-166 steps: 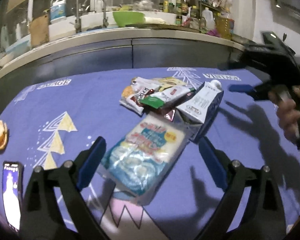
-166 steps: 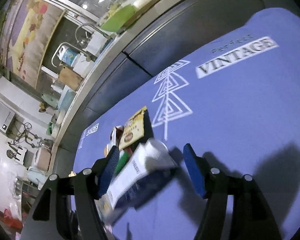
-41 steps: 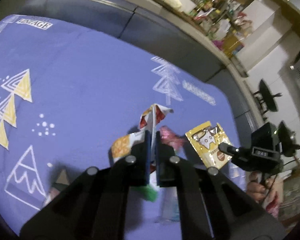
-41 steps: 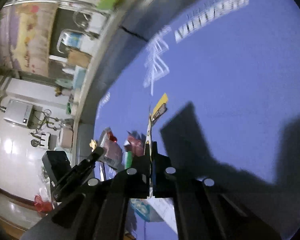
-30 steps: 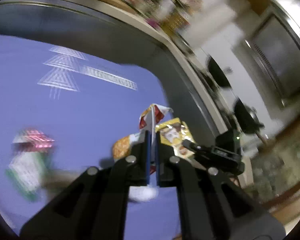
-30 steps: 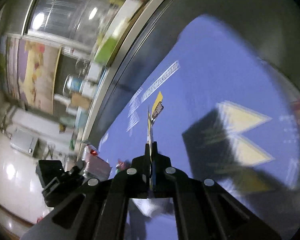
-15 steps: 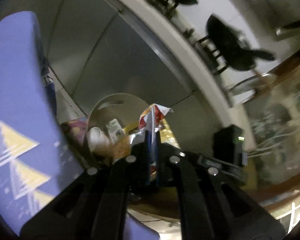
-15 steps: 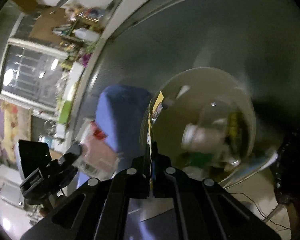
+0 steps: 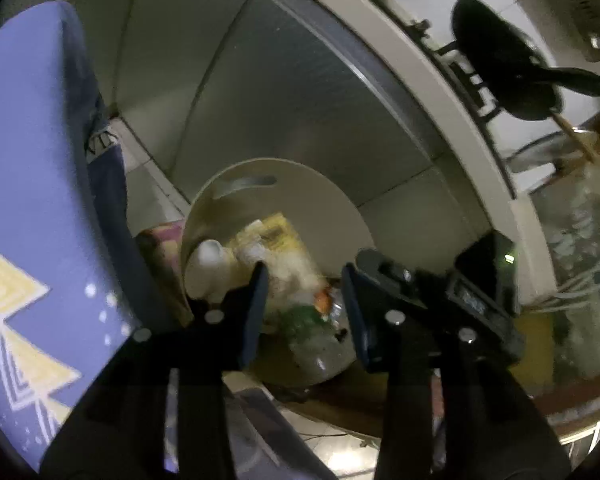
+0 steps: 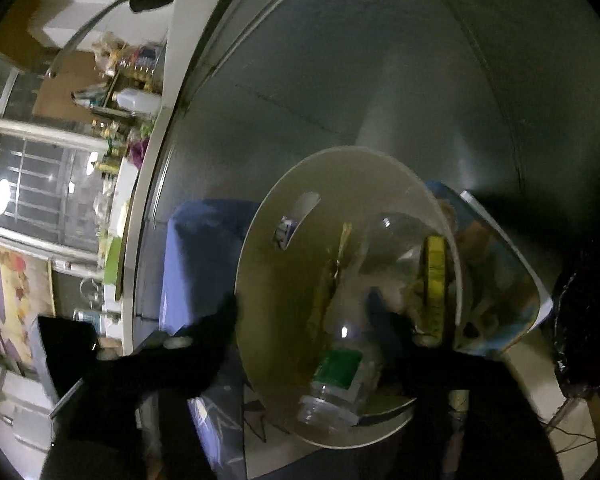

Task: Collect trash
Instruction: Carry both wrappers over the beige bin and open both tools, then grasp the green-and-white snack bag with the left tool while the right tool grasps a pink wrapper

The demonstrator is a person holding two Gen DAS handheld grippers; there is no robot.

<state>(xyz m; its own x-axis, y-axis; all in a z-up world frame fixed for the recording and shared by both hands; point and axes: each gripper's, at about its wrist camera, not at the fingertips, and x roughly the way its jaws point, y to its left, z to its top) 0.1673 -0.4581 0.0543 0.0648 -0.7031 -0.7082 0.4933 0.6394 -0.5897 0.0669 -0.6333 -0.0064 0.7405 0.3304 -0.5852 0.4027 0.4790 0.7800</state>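
Observation:
My left gripper (image 9: 304,308) hangs over a round beige trash bin (image 9: 284,176). Its jaws are opening, and a blurred orange-and-white snack wrapper (image 9: 300,280) drops loose between them, with no pad touching it. My right gripper (image 10: 304,316) is also over the bin (image 10: 340,160), jaws opening. A thin yellowish wrapper (image 10: 330,268) falls edge-on below it, free of the pads. In the bin lie a clear bottle with a green label (image 10: 336,372), a white cup (image 9: 210,256) and a yellow packet (image 9: 276,232). The other gripper's black body (image 9: 460,288) shows on the right of the left wrist view.
The blue-clothed table (image 9: 32,200) ends just left of the bin. Grey steel cabinet fronts (image 9: 300,80) stand behind it. A printed paper bag (image 10: 496,280) leans against the bin's far side. A black chair (image 9: 512,72) stands further off on the tiled floor.
Both grippers swung from the table out over the bin while shut on wrappers. Both have now opened, and the wrappers have left the pads and are falling into the bin.

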